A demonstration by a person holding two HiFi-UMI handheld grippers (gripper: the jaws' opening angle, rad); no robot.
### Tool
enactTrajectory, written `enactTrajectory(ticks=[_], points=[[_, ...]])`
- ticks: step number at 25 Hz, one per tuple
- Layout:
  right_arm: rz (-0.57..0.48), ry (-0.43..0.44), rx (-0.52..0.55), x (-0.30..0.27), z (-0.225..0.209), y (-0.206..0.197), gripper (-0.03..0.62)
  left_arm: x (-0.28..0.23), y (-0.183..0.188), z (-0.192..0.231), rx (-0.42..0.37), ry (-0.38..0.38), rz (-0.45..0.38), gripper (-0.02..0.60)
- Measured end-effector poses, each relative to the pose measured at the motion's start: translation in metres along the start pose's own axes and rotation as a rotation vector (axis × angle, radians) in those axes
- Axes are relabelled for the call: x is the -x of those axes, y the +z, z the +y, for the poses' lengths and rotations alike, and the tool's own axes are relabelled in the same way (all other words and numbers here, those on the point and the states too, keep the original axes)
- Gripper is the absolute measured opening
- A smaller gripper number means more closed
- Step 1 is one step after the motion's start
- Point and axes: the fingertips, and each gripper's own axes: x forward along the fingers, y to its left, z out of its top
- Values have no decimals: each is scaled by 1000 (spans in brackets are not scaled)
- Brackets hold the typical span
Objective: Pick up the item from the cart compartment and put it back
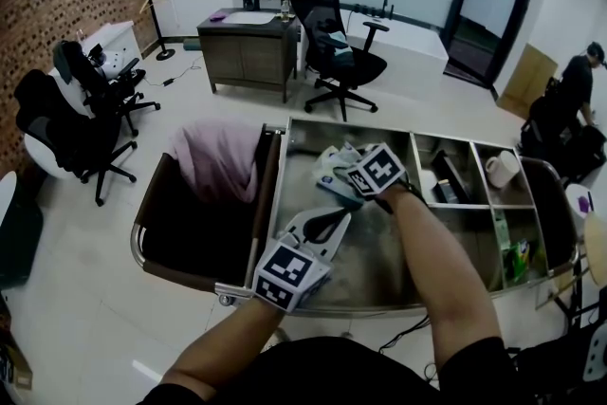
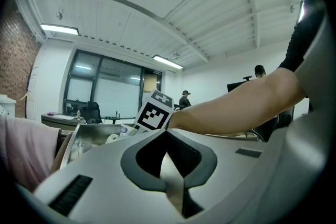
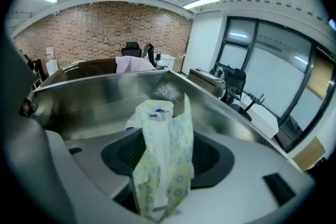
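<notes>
A pale packet (image 1: 331, 162) with a blue-and-yellow print sits in the cart's big steel compartment (image 1: 379, 251). My right gripper (image 1: 336, 174) reaches into it from the right. In the right gripper view the packet (image 3: 165, 160) stands up between the two jaws of the right gripper (image 3: 163, 139), pinched at its near end above the steel wall (image 3: 94, 97). My left gripper (image 1: 332, 219) hovers over the compartment's near left part, jaws pointing at the packet. Its pads meet with nothing between them in the left gripper view (image 2: 167, 134).
A pink cloth (image 1: 218, 156) lies over the dark bag (image 1: 190, 232) at the cart's left end. Small compartments on the right hold a white mug (image 1: 501, 168), dark items (image 1: 450, 177) and green packs (image 1: 517, 261). Office chairs (image 1: 346, 62), a desk (image 1: 247, 47) and a person (image 1: 574, 85) stand beyond.
</notes>
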Motion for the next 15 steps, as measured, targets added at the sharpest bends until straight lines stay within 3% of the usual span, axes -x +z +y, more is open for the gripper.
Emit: enactTrajectory(ticks=[2, 5, 7, 15], points=[[-7, -12, 4, 2, -1, 2, 218, 0, 0, 0, -1, 0, 0, 0], [-12, -24, 16, 5, -1, 3, 73, 0, 0, 1, -2, 0, 0, 0], [-19, -26, 14, 7, -2, 4, 27, 0, 0, 1, -2, 1, -1, 0], [-82, -61, -50, 21, -10, 13, 14, 1, 1, 1, -2, 2, -4, 0]])
